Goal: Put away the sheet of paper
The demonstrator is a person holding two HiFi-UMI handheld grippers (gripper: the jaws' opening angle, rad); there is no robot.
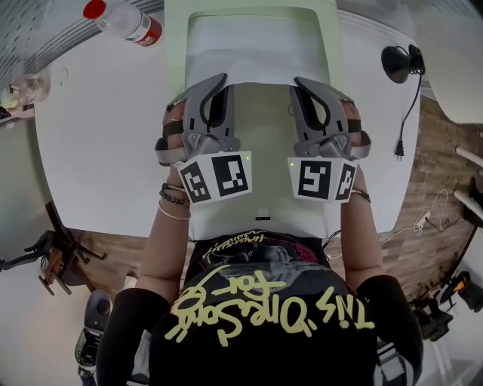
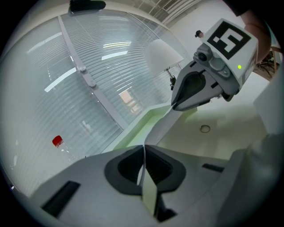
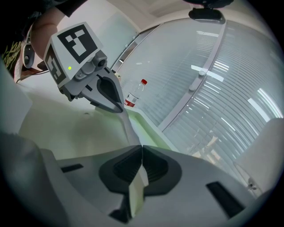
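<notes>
A white sheet of paper (image 1: 253, 49) is held by its near edge over a pale green tray (image 1: 175, 45) in the middle of the white table. My left gripper (image 1: 220, 78) is shut on the sheet's near left corner, and my right gripper (image 1: 300, 81) is shut on its near right corner. In the left gripper view the paper (image 2: 156, 133) runs edge-on out of the closed jaws (image 2: 144, 153) toward the right gripper (image 2: 174, 106). The right gripper view mirrors this: the sheet (image 3: 129, 128) leads from the shut jaws (image 3: 141, 153) to the left gripper (image 3: 120, 110), with the green tray (image 3: 148, 131) beyond.
A clear bottle with a red cap (image 1: 124, 21) lies at the table's far left. A black lamp-like device with a cable (image 1: 400, 62) sits at the far right. The table's near edge (image 1: 113, 226) borders a wooden floor. Window blinds (image 2: 88, 66) stand behind the table.
</notes>
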